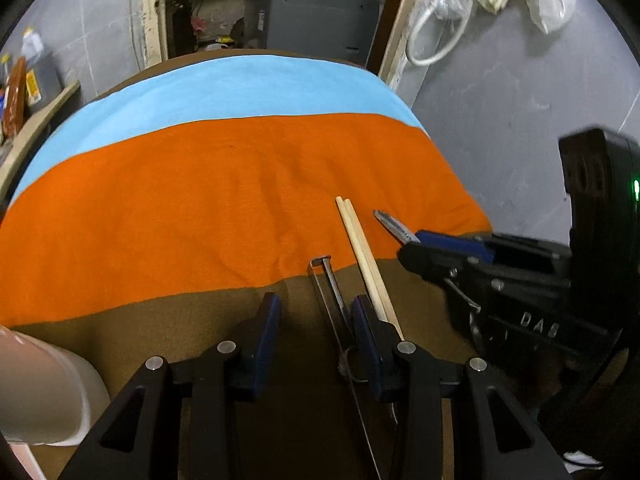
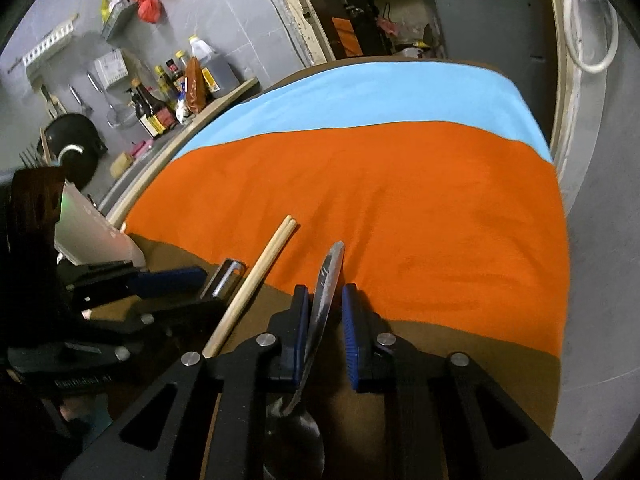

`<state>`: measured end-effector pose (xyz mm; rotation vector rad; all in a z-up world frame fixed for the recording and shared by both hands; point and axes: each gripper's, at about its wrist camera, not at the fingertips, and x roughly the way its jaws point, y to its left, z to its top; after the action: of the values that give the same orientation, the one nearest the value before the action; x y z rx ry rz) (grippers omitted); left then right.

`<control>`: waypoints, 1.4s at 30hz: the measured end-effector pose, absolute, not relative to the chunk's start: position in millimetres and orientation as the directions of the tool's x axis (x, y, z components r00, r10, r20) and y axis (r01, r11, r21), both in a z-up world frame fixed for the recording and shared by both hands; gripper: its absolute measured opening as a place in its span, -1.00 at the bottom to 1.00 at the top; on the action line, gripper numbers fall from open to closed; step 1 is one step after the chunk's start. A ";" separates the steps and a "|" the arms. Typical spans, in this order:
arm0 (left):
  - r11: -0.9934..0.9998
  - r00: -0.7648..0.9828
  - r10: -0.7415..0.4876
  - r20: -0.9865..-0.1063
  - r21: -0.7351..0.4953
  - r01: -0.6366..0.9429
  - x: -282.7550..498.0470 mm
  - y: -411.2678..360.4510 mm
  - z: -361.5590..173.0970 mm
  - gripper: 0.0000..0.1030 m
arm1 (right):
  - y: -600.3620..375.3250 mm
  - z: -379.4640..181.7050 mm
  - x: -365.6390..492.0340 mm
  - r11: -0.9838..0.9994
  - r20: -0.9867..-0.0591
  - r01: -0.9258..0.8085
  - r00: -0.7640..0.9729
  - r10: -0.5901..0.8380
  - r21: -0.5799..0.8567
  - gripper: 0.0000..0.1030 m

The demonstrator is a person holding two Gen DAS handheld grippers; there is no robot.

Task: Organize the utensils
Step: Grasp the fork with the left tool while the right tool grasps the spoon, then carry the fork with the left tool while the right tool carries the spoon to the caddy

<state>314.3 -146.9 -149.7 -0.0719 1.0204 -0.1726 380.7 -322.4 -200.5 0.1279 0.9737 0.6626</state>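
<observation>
A metal spoon (image 2: 326,280) lies between the jaws of my right gripper (image 2: 326,320). Its handle leans on the left pad, a thin gap shows at the right pad, and its bowl is under the gripper body. In the left wrist view the spoon handle (image 1: 392,226) sticks out past the right gripper (image 1: 440,250). A pair of wooden chopsticks (image 1: 362,252) lies beside it on the cloth. My left gripper (image 1: 316,320) is open, low over the brown cloth. A thin metal utensil with a slotted handle end (image 1: 329,276) lies inside its right finger (image 1: 364,320), touching neither pad firmly.
The table carries brown (image 1: 180,320), orange (image 1: 200,200) and light blue (image 1: 240,88) cloths. A white container (image 1: 44,380) stands near the table's left front corner. Sauce bottles (image 2: 160,100) and a dark pan (image 2: 72,148) stand on a counter to the left. The table's right edge drops beside a grey wall.
</observation>
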 end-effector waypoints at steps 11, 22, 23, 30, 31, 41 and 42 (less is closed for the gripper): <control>0.983 0.487 -0.182 -0.854 -0.151 0.102 316.3 -148.1 -145.4 -0.66 | -298.2 -197.0 386.3 0.839 -0.812 -0.434 0.325 0.486 0.328 -0.71; 0.970 0.554 -0.230 -0.800 -0.233 0.065 292.6 -136.8 -145.1 -0.77 | -302.7 -201.5 386.6 0.852 -0.824 -0.335 0.272 0.497 0.404 -0.86; 0.971 0.558 -0.229 -0.797 -0.230 0.070 289.5 -137.2 -143.8 -0.77 | -302.4 -201.4 385.9 0.854 -0.826 -0.324 0.269 0.496 0.407 -0.87; 0.967 0.659 -0.242 -0.712 -0.236 0.100 258.9 -131.0 -113.0 -0.77 | -304.6 -187.0 359.2 0.872 -0.814 -0.283 0.328 0.480 0.401 -0.97; 0.965 0.664 -0.245 -0.706 -0.241 0.100 255.7 -129.9 -110.9 -0.77 | -305.3 -184.7 354.7 0.873 -0.808 -0.280 0.343 0.480 0.400 -0.97; 0.932 0.783 -0.312 -0.539 -0.335 0.141 213.3 -98.1 -58.5 -0.77 | -306.0 -119.8 280.2 0.840 -0.583 -0.274 0.619 0.527 0.469 -0.96; 0.931 0.789 -0.314 -0.528 -0.334 0.147 211.1 -97.0 -54.0 -0.77 | -305.4 -113.6 277.1 0.834 -0.559 -0.279 0.636 0.532 0.476 -0.97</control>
<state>211.1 -97.0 -54.0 -0.2840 0.6139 -0.2516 277.1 -305.4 -113.6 0.3650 0.7494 0.4747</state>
